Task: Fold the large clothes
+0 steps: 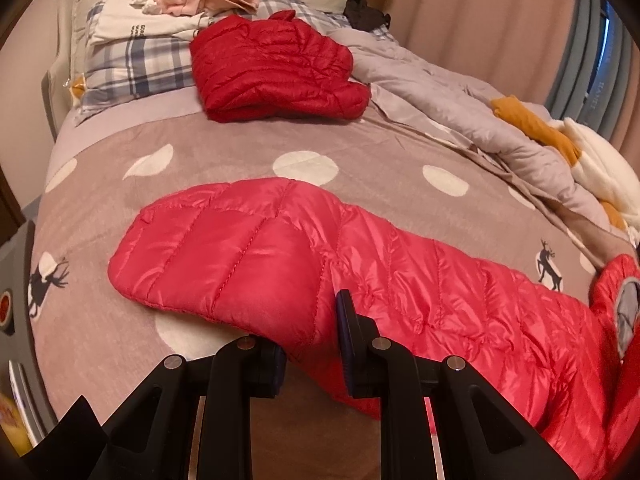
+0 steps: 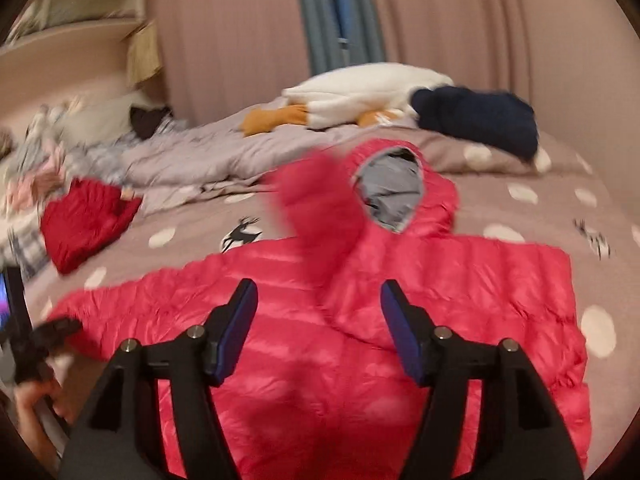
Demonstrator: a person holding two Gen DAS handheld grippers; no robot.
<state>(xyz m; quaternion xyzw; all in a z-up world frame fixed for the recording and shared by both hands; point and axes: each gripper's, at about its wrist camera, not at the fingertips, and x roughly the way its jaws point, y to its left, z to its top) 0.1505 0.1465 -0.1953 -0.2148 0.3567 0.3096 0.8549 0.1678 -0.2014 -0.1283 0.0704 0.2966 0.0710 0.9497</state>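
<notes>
With my left claw (image 1: 310, 344) clenched on the pink down jacket's (image 2: 400, 280) hem and right claw (image 2: 318, 328) released, I judged the sleeve needed folding squarely inward.

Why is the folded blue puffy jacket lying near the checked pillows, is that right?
Not quite: the folded puffy jacket near the checked pillows is dark red, not blue, as the left wrist view shows. It does lie folded there on the bed.
</notes>
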